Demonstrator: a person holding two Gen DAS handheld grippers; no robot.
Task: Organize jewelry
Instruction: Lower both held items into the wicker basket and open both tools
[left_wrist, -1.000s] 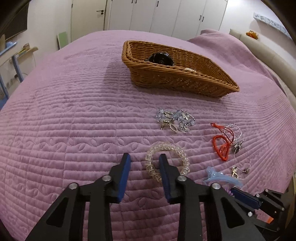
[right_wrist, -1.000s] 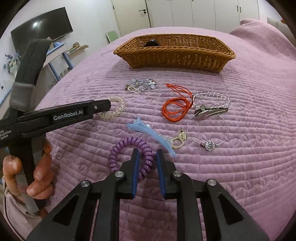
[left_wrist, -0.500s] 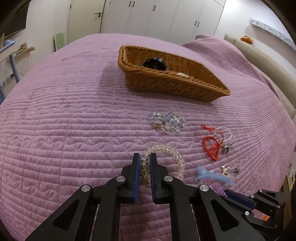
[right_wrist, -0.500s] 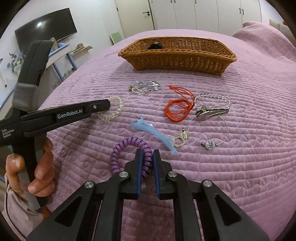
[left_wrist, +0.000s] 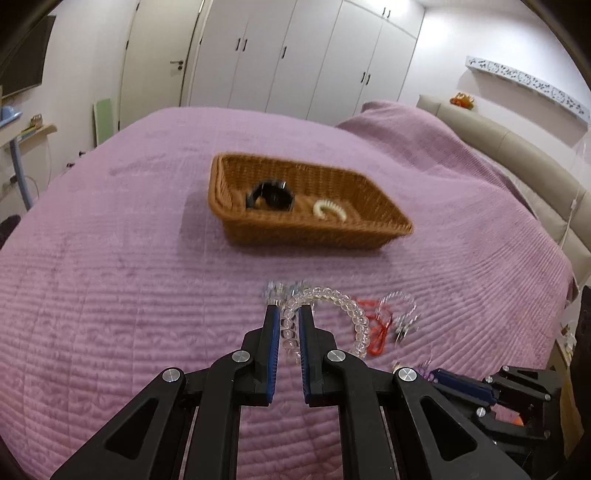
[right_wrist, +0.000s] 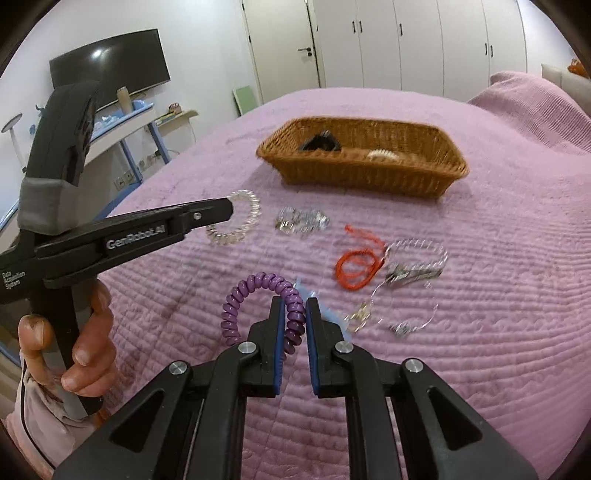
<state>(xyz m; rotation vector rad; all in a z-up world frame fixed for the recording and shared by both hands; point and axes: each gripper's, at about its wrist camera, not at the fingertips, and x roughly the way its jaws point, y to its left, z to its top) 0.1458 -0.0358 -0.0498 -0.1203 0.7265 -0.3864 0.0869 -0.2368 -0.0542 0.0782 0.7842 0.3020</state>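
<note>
Left gripper (left_wrist: 287, 314) clamped on clear coil bracelet (left_wrist: 343, 306); right gripper (right_wrist: 294, 308) pinching purple coil hair tie (right_wrist: 258, 295), both above bedspread (right_wrist: 498, 332), basket (right_wrist: 369, 173) beyond.

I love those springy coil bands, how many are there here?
3: a clear one in the left claw, a purple one in the right claw, and a cream one in the basket. More may be hidden in the basket.
</note>
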